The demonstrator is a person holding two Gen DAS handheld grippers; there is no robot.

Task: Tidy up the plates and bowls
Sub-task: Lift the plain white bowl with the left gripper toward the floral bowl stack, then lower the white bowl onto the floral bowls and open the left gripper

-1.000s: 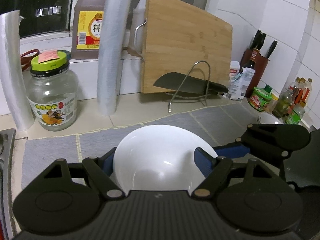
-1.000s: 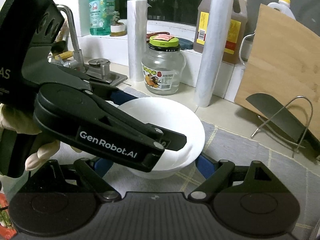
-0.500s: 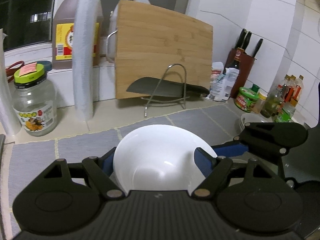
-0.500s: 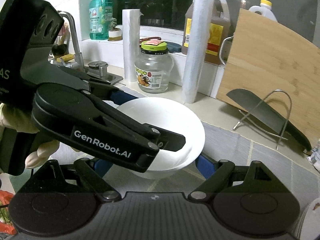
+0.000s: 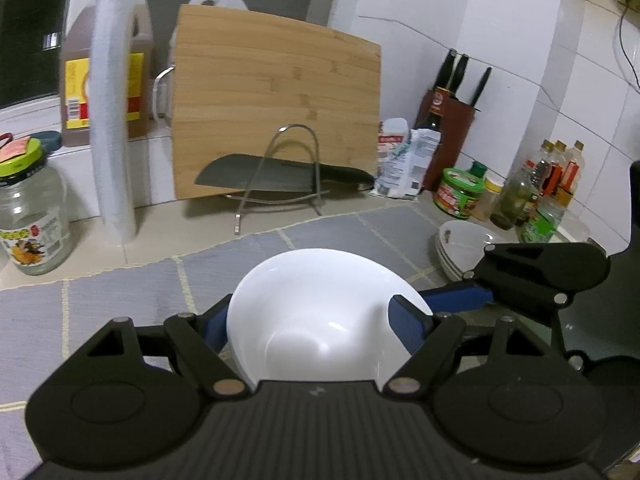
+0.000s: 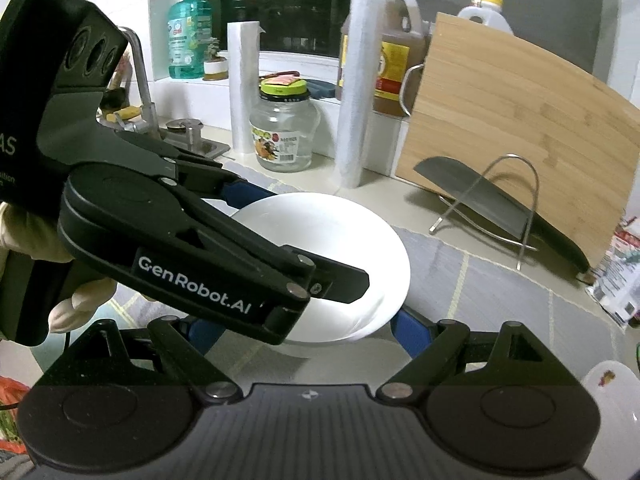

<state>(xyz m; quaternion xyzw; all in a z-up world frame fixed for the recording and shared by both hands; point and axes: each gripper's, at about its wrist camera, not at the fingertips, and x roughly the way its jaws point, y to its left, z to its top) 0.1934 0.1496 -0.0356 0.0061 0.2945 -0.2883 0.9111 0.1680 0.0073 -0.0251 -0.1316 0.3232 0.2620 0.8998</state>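
A white bowl [image 5: 312, 312] hangs just above the grey mat [image 5: 120, 300], held from two sides. My left gripper [image 5: 312, 320] is shut on the white bowl, its blue pads pressing on the left and right walls. In the right wrist view the same bowl [image 6: 332, 248] sits between the pads of my right gripper [image 6: 304, 328], which is shut on its lower body, and the left gripper [image 6: 300, 236] crosses in from the left over the rim. A stack of white bowls [image 5: 460, 248] stands on the counter at the right, also visible as the white bowls [image 6: 612, 392].
A bamboo cutting board [image 5: 276, 116] leans at the back behind a cleaver on a wire rack [image 5: 280, 176]. A glass jar [image 5: 28, 216], a film roll [image 5: 112, 128] and oil jugs stand left. Knife block [image 5: 448, 120] and condiment bottles [image 5: 532, 192] crowd the right corner. Sink tap [image 6: 140, 80] at far left.
Both grippers have carried the bowl to the right along the counter, together. The jar has slid toward the left edge, and the stack of white bowls has come into view.
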